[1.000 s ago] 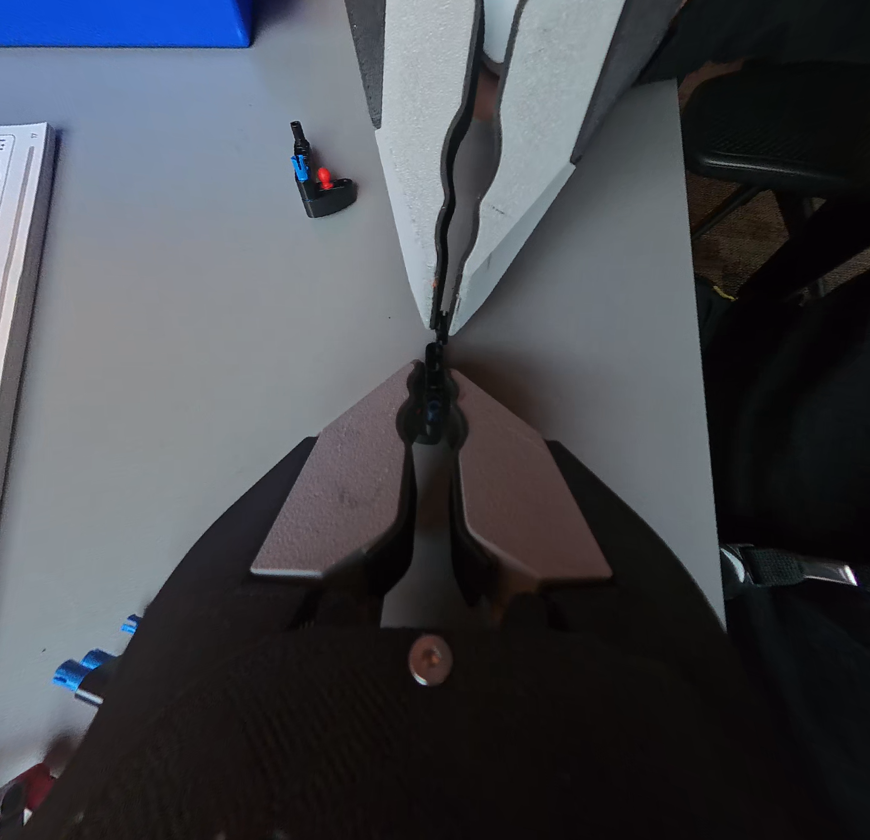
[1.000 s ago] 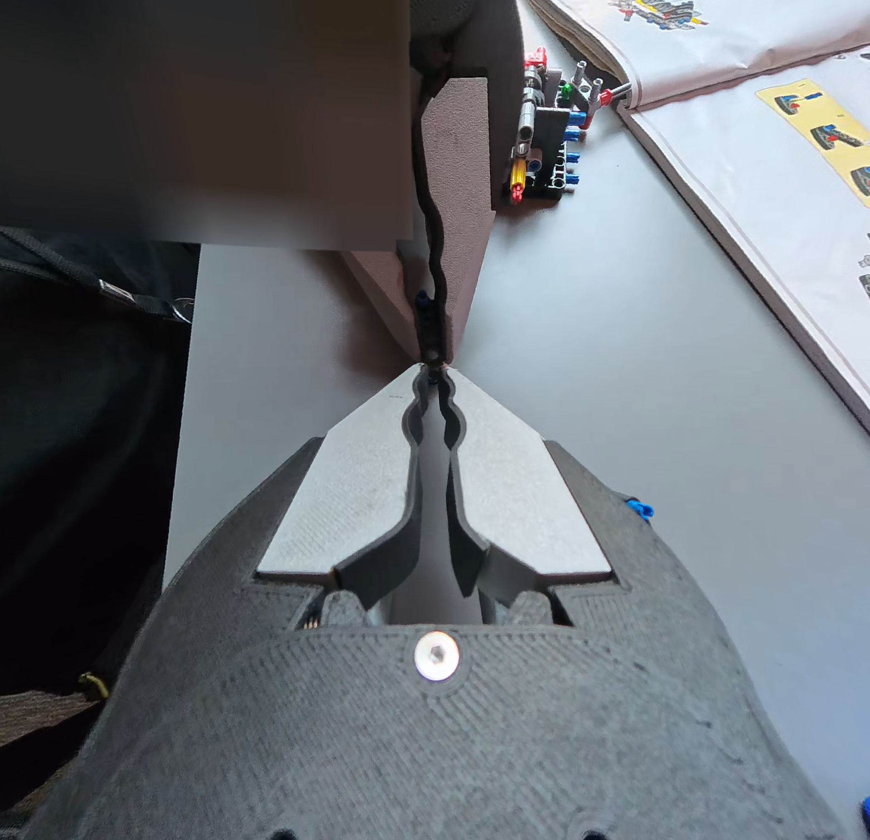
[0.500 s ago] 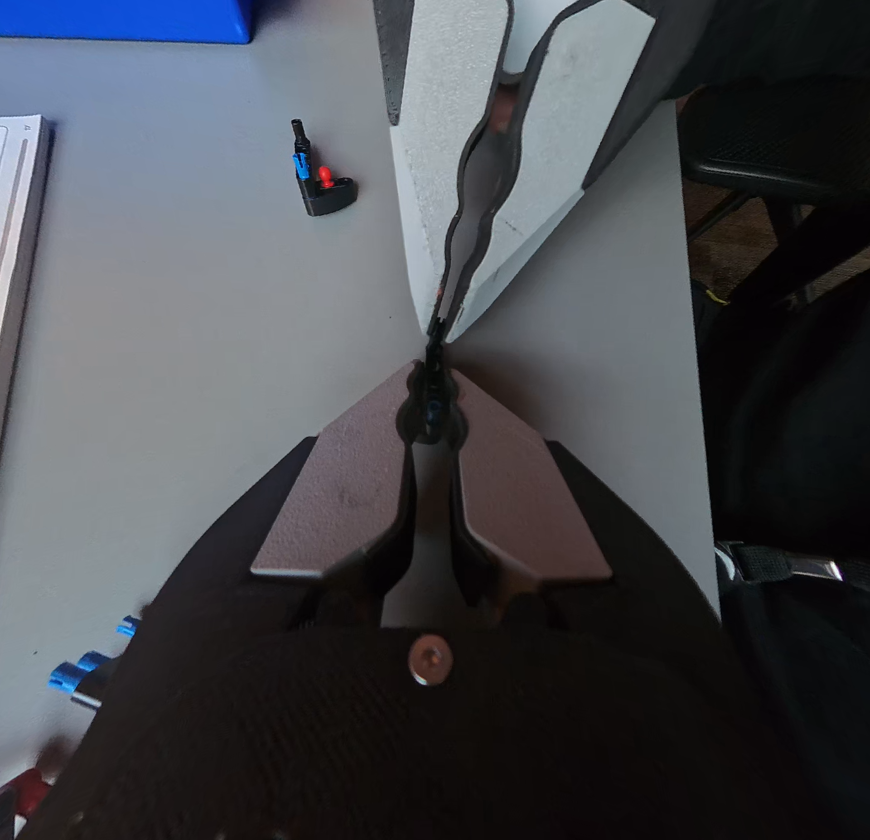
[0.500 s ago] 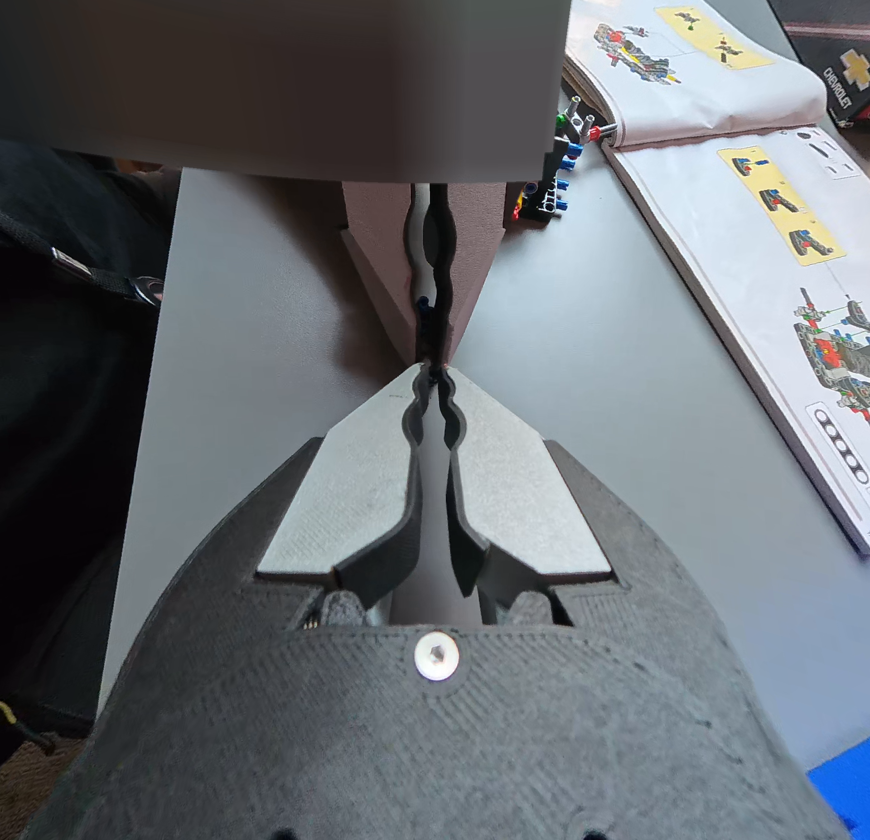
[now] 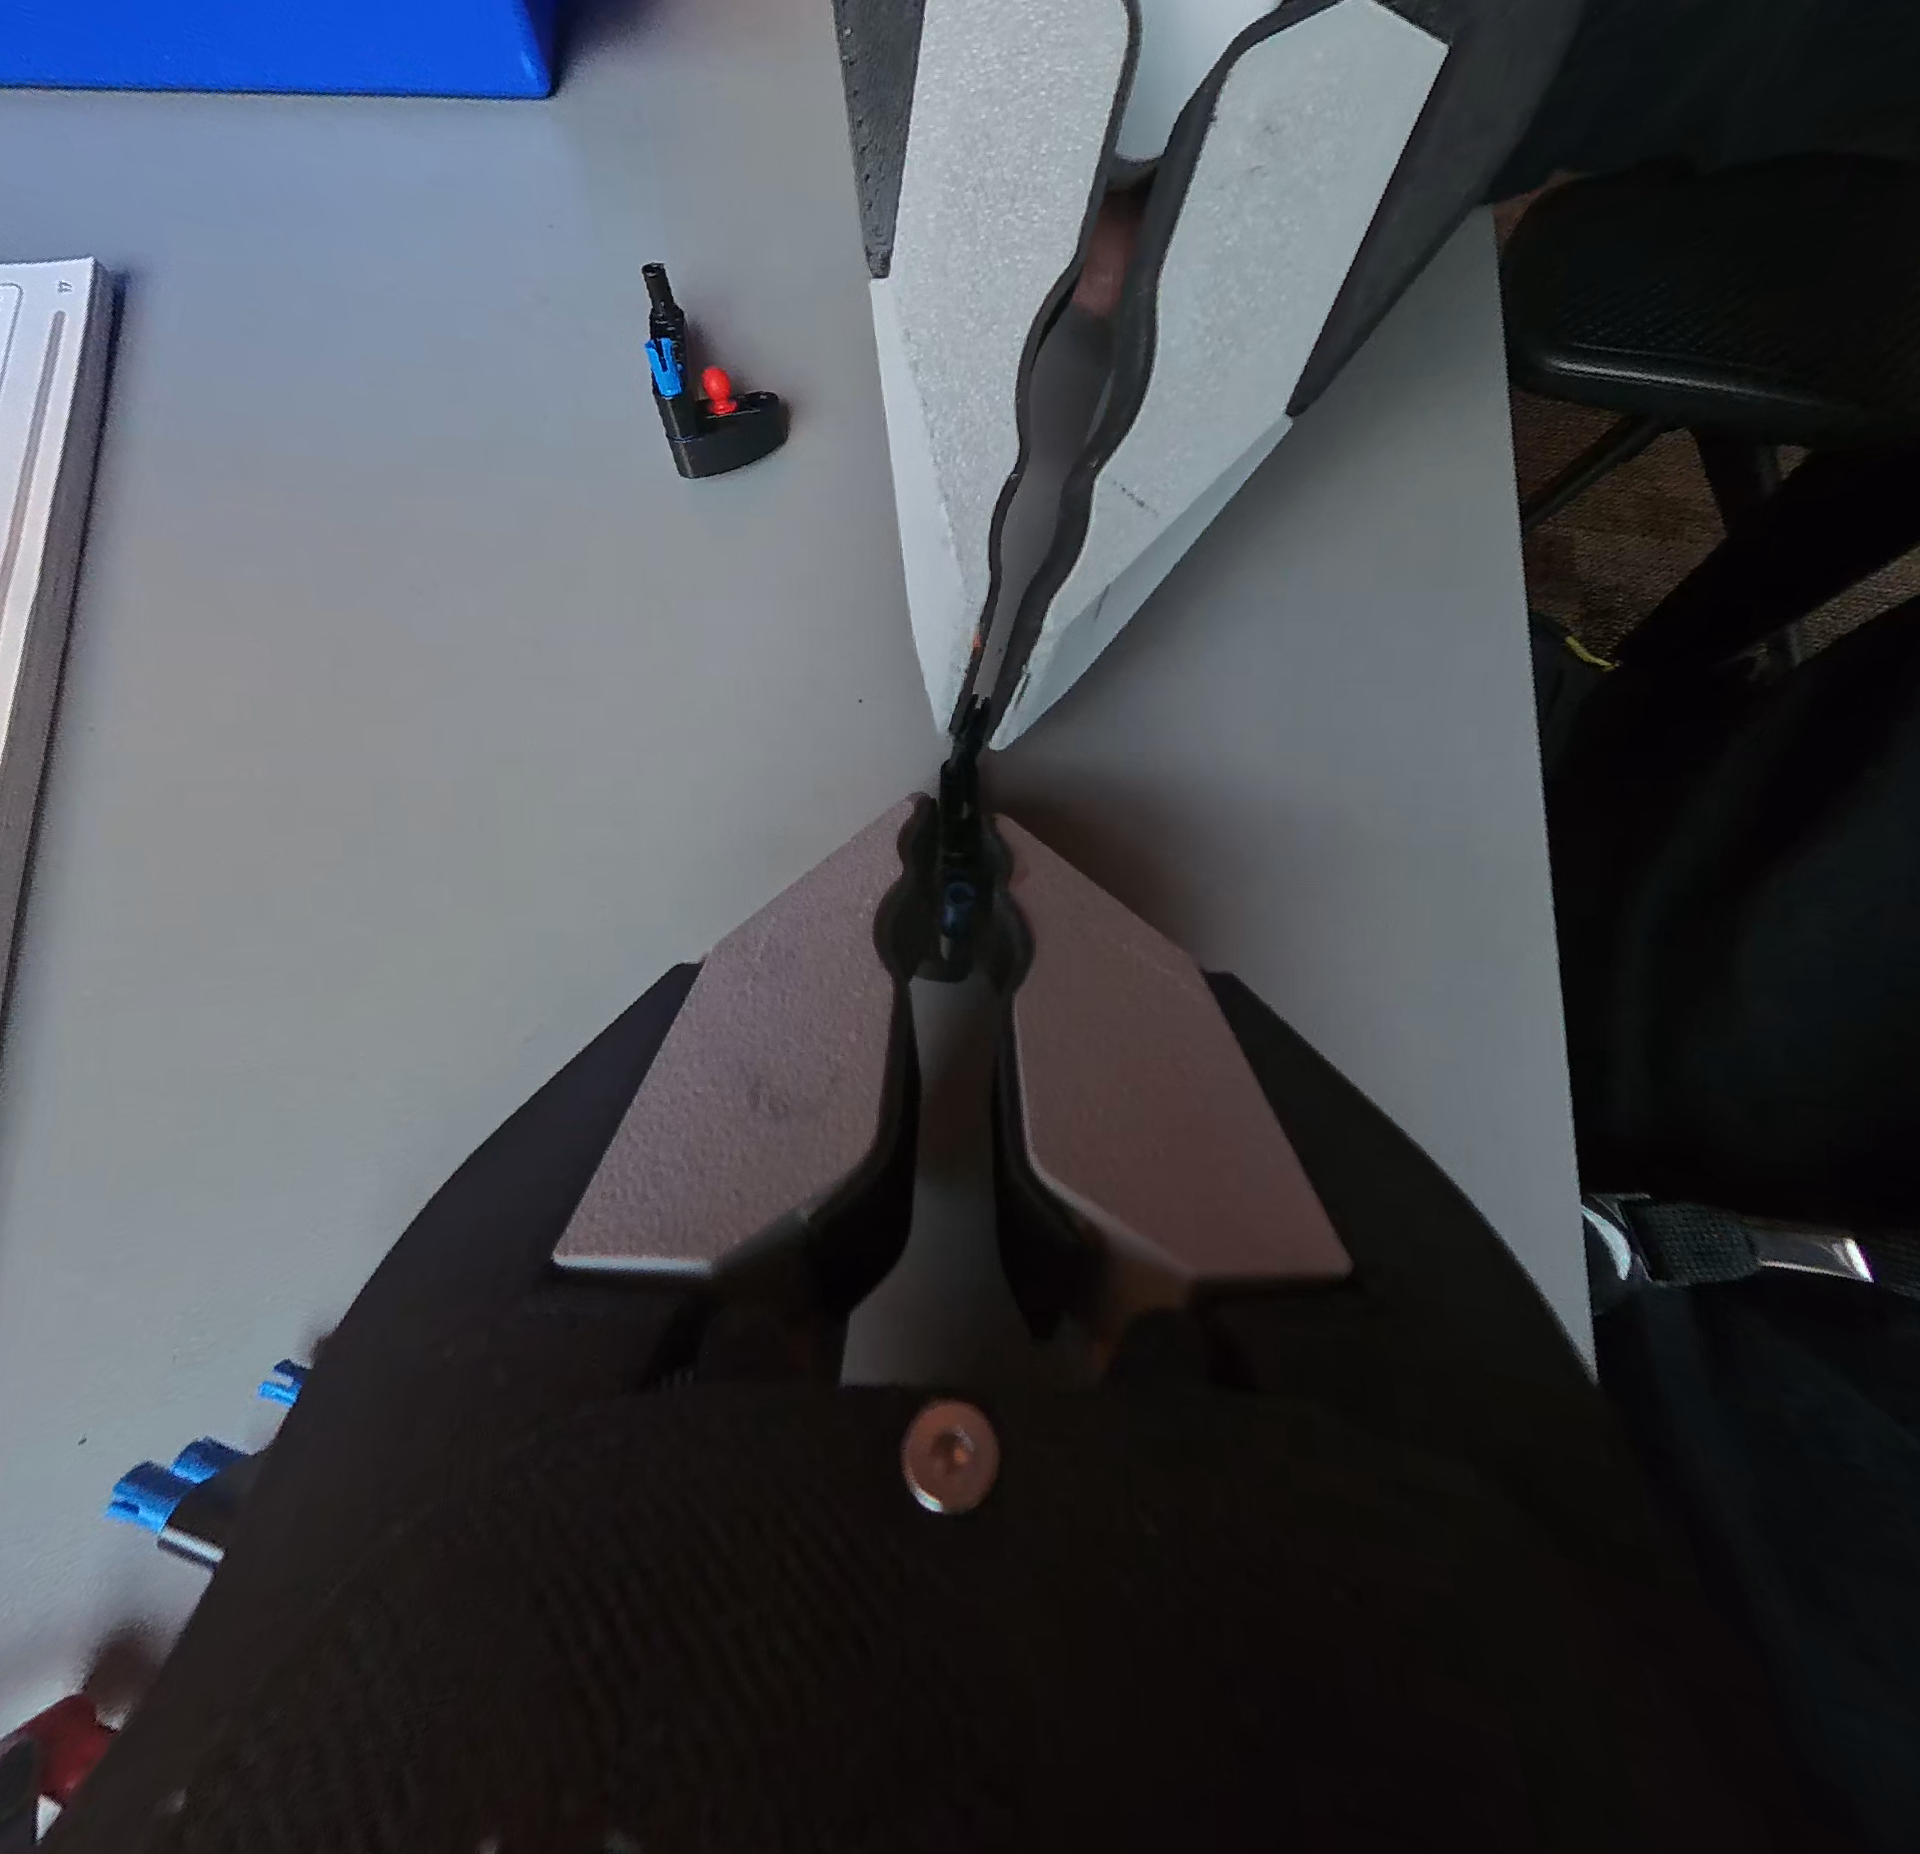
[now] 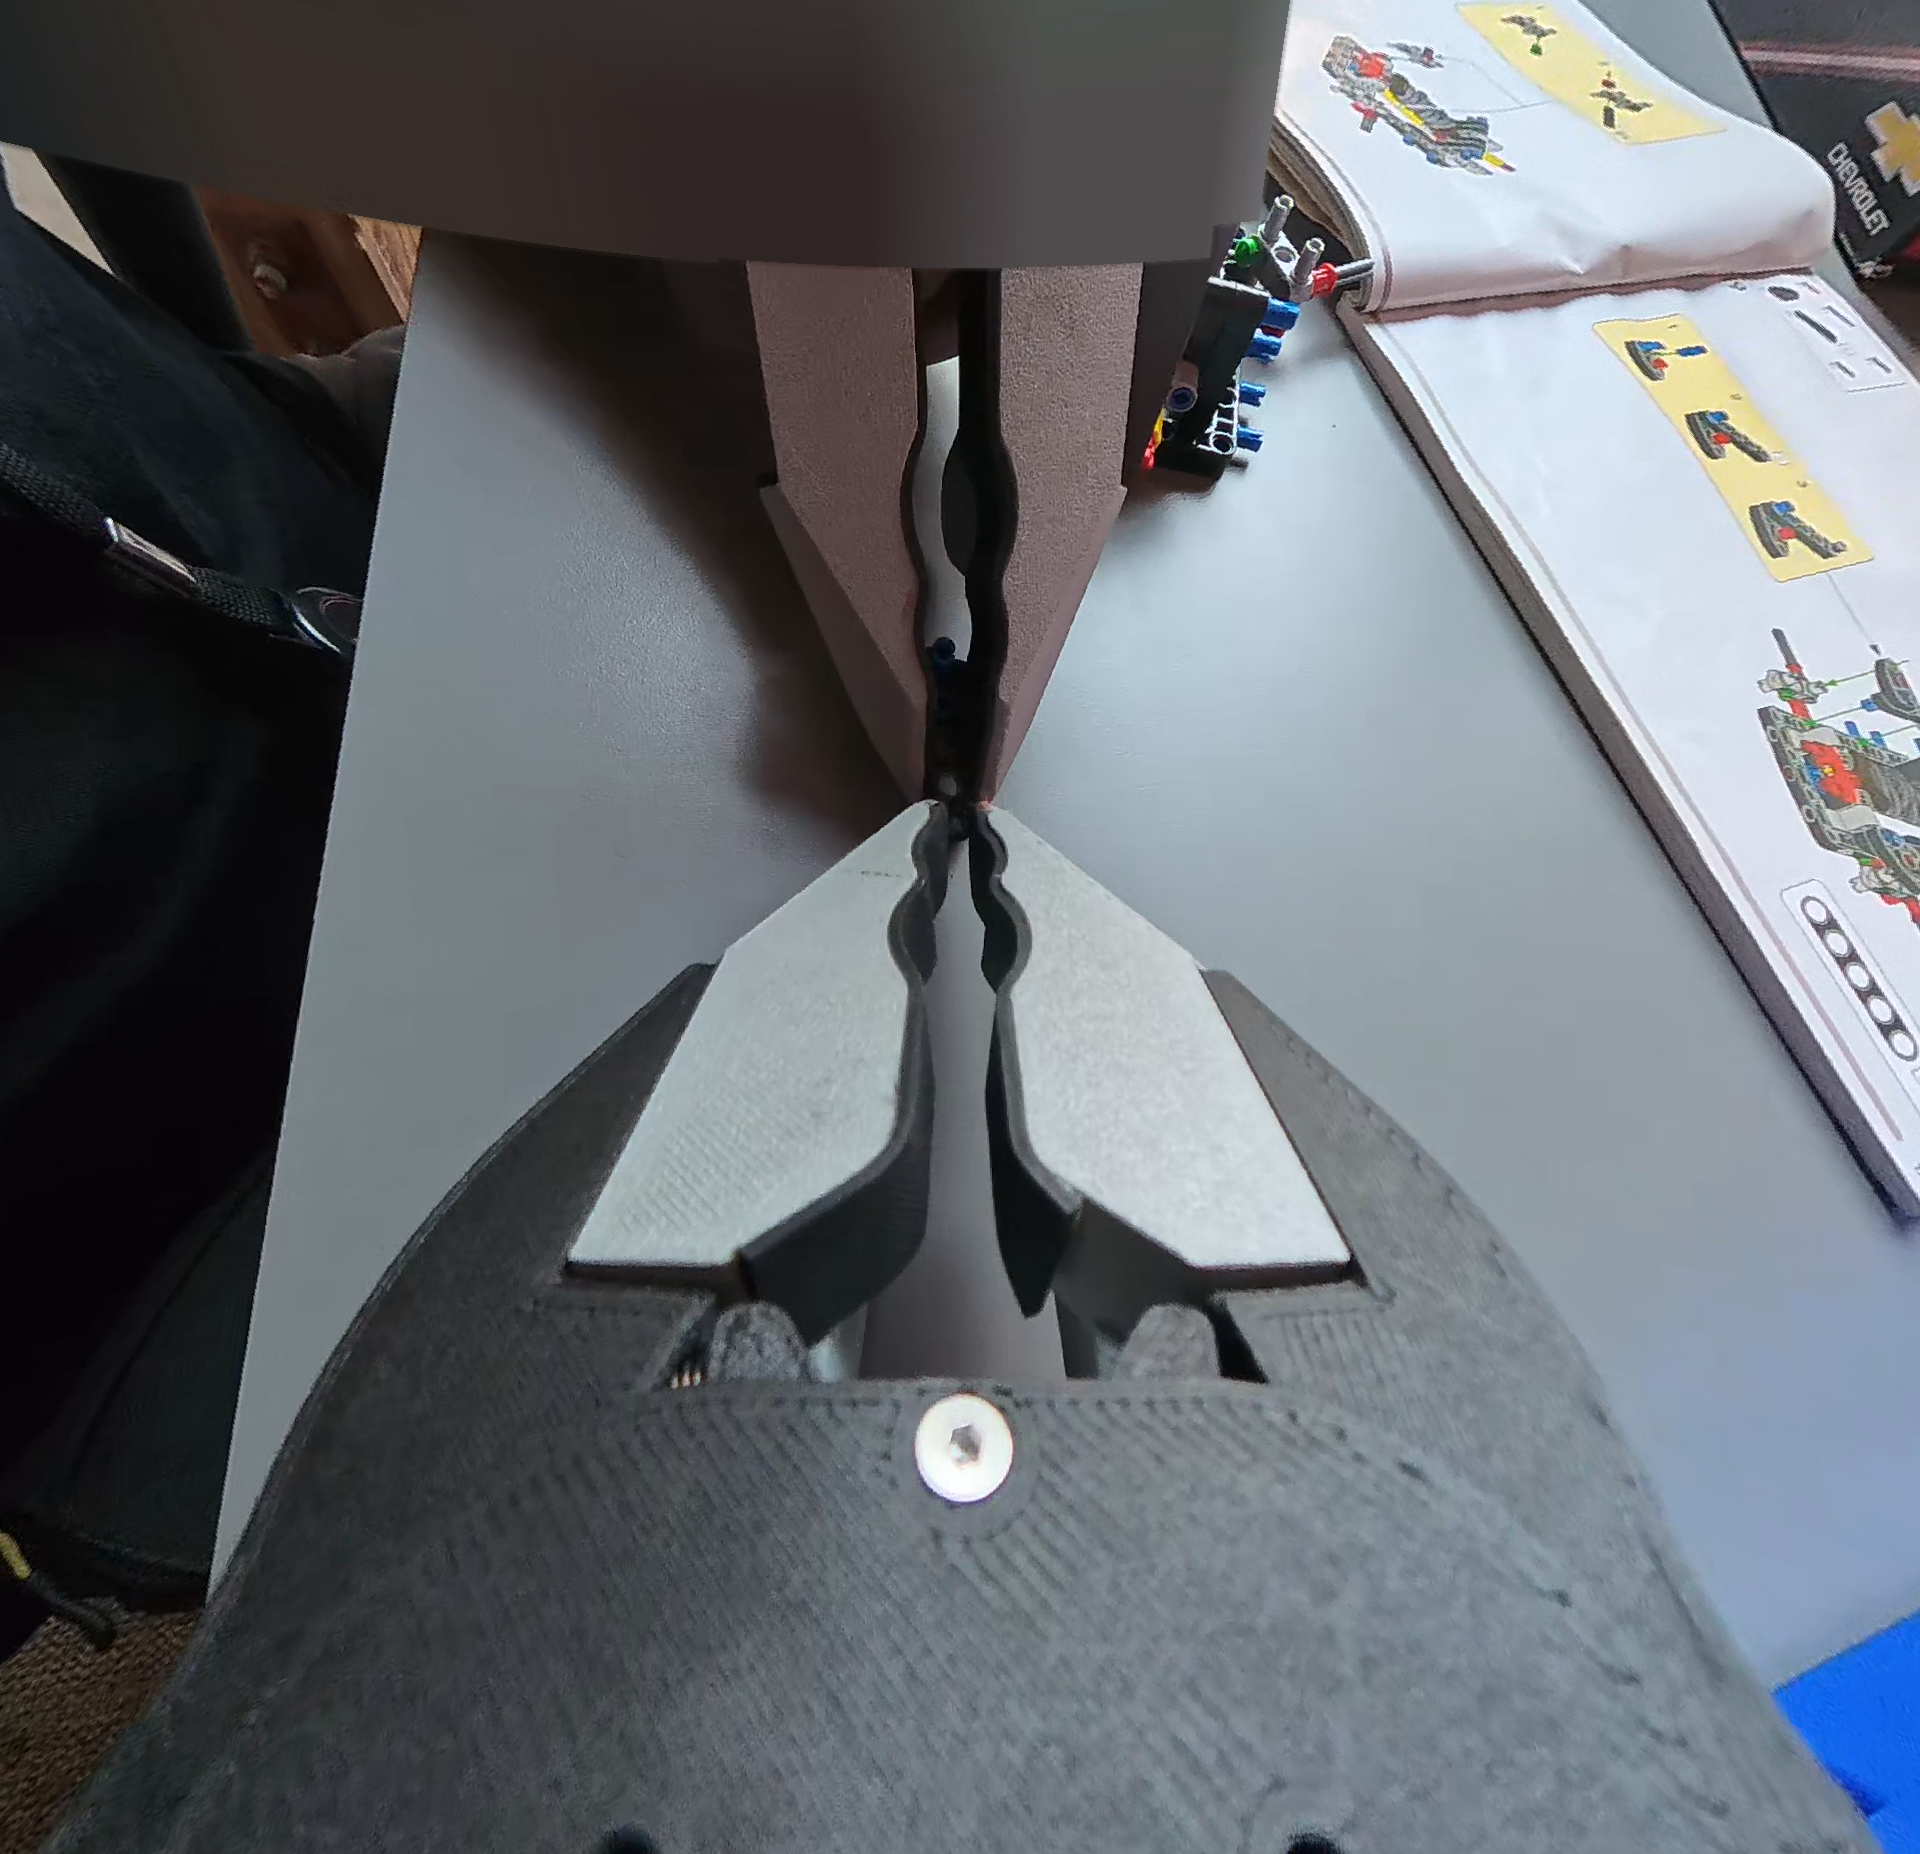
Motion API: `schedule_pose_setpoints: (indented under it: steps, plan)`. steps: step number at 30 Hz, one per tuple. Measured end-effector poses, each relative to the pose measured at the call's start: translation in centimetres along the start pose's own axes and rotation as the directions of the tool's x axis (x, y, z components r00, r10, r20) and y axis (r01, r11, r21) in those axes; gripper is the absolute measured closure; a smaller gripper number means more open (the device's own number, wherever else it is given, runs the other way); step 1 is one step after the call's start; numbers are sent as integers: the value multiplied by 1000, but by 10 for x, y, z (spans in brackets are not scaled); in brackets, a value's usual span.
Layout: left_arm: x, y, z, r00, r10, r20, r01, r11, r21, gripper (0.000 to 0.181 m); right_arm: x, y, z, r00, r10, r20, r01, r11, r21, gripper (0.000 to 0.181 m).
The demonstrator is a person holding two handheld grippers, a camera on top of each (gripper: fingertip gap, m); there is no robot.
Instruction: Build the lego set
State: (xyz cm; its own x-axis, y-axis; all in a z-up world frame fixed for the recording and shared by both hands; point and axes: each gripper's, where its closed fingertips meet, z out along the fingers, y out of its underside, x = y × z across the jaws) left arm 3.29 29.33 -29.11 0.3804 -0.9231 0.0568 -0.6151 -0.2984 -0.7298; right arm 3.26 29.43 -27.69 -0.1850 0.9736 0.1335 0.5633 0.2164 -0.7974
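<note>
My left gripper [image 5: 954,817] is shut on a thin black lego piece [image 5: 956,869] with a blue pin [image 5: 954,905] in it, held above the grey table [image 5: 416,765]. My right gripper [image 6: 956,830] is shut on a small black pin [image 6: 954,817] at its very tips. The two grippers meet tip to tip, and the pin touches the end of the black piece [image 6: 951,734]. In the left wrist view the right gripper [image 5: 977,713] comes down from the top. In the right wrist view the left gripper [image 6: 956,765] comes from the far side.
A small black L-shaped part [image 5: 722,422] with red and blue pins lies on the table. A partly built assembly [image 6: 1226,370] stands by the open instruction booklet [image 6: 1558,474]. A blue bin [image 5: 281,7] is at the back. The table edge [image 5: 1538,765] and a chair are close on the right. The grippers are tip to tip, or close to it.
Both grippers stay shut and tip to tip. The right gripper has swung round, so the left gripper now faces it squarely and the booklet has moved further into its view.
</note>
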Motion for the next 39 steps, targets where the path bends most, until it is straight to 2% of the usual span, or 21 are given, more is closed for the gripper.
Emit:
schedule_pose_setpoints:
  steps: [13,23,29,34,39]
  plan:
    - [0,0,0,1000,-11,-10,11,1000,3,176,1,-2,0,1000,21,16,-21,1000,-16,181]
    - [0,0,0,1000,0,0,0,1000,0,176,0,-1,2,995,-90,40,93,991,-94,181]
    - [0,0,0,1000,1,2,-1,1000,0,176,0,1,1,992,-116,48,120,989,-91,180]
    - [-1,0,0,1000,-2,5,2,1000,-1,176,0,-1,4,985,-169,38,173,973,-151,180]
    - [-1,0,0,1000,2,12,-2,1000,-1,176,1,0,4,989,-133,59,141,979,-145,180]
